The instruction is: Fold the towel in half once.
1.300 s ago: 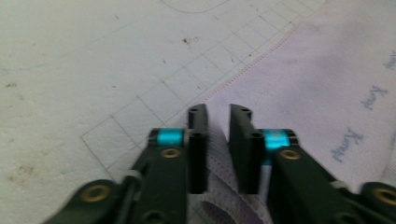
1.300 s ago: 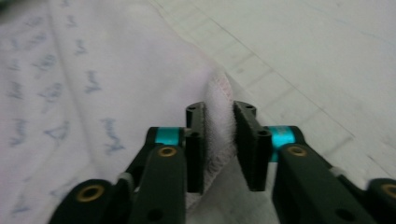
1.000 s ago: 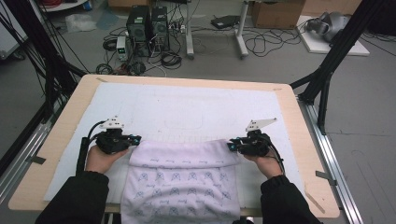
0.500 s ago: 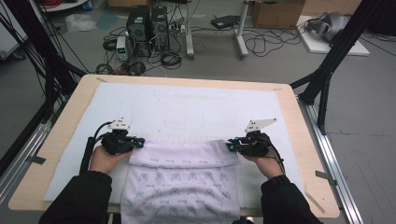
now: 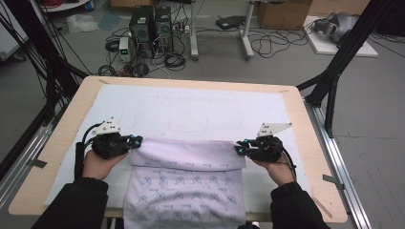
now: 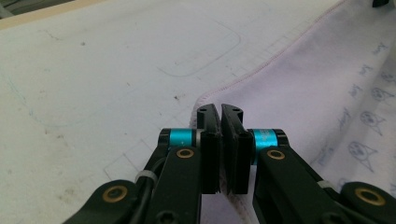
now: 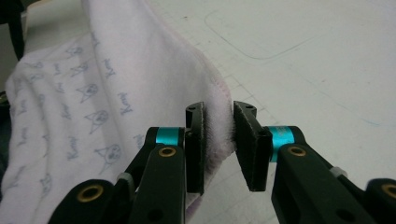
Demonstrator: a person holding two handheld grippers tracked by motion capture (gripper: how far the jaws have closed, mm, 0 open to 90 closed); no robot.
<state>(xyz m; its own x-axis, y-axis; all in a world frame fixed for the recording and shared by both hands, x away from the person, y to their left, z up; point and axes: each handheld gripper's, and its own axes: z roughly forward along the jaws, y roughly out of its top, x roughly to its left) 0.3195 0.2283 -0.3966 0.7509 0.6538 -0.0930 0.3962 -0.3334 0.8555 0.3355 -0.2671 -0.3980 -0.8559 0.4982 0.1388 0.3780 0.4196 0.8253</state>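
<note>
Pale printed towel [image 5: 186, 183] on white mat [image 5: 200, 109], near half draped over table's front edge. Left gripper [image 6: 220, 114] clamped on one folded corner, right gripper [image 7: 218, 122] on other, thicker bunch between pads. Risk: uneven lift skewing fold; thin left pinch slipping free.

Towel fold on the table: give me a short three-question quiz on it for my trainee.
1. True or false: the left gripper is shut on a corner of the towel.
2. What does the right gripper hold between its jaws?
A. a cable
B. the towel's edge
C. nothing
3. In the high view, which part of the towel shows its cat print: the folded-over band or the part nearer the person?

Key
1. True; its jaws are almost together at the towel's corner.
2. B; the fluffy edge sits between the pads.
3. The nearer part; the band between the grippers is plain, and beyond it lies the white mat.
</note>
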